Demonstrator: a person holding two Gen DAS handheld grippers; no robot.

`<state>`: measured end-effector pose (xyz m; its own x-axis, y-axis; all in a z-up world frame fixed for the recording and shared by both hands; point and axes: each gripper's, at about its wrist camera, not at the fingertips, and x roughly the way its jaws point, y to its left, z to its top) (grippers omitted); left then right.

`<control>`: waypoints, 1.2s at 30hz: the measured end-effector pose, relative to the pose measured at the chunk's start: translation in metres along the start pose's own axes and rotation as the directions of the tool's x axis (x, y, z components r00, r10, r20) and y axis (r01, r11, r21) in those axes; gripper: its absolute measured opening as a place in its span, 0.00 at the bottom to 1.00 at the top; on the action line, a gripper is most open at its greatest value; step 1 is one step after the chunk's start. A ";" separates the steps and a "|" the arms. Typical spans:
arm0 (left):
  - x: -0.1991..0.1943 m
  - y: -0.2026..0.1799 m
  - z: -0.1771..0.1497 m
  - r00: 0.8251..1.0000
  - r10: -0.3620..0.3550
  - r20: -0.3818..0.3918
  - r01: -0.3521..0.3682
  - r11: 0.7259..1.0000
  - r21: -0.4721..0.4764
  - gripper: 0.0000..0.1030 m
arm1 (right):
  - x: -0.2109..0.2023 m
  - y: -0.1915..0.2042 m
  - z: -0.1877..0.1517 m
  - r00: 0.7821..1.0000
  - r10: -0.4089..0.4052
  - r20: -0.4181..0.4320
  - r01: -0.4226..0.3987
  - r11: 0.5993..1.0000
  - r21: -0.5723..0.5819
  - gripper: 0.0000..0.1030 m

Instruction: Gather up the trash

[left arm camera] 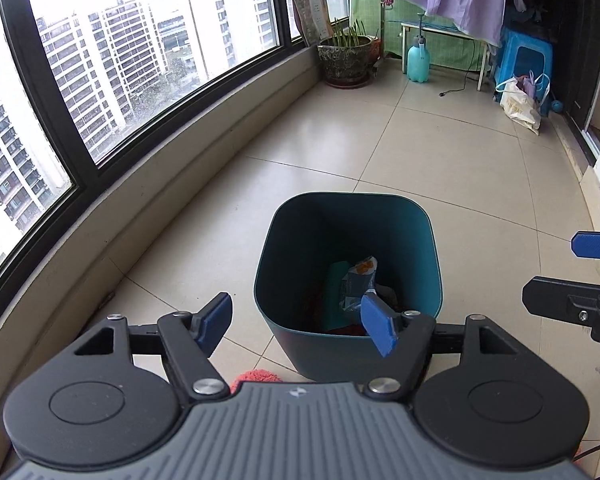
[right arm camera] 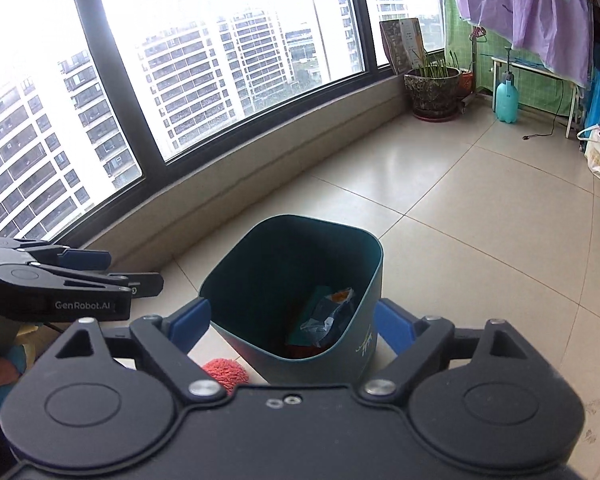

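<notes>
Red fuzzy cloth (right arm camera: 225, 374) lies just beside teal bin (right arm camera: 370, 280).

Open tiled floor (left arm camera: 440, 152) beyond bin (left arm camera: 428, 240), window ledge (left arm camera: 148, 208) close beside, clutter possibly crowding far end

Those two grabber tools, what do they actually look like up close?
Each is matte black plastic: two round discs, silver pivot screws, angular linkage arms ending in flat blue pads. The left gripper has a ribbed grey body; the right gripper is all black. White "GenRobot.AI" lettering marks the left one's side.
</notes>
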<state>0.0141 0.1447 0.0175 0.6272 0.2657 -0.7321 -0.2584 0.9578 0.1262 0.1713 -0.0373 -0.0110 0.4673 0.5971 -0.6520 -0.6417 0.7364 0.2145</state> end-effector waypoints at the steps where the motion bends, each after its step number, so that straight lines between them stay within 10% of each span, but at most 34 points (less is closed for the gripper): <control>1: -0.004 -0.002 -0.003 1.000 -0.003 0.008 0.003 1.000 0.000 0.69 | -0.006 0.001 -0.004 1.000 0.001 0.018 -0.001 1.000 -0.008 0.96; 36: -0.036 -0.021 -0.037 0.990 -0.085 0.114 0.087 0.996 -0.011 0.80 | -0.028 0.010 -0.041 0.969 -0.133 0.206 0.128 0.991 0.040 1.00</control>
<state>-0.0303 0.1110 0.0168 0.7265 0.1941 -0.6591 -0.2108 0.9760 0.0550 0.1268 -0.0599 -0.0200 0.6636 0.5463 -0.5110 -0.5518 0.8187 0.1586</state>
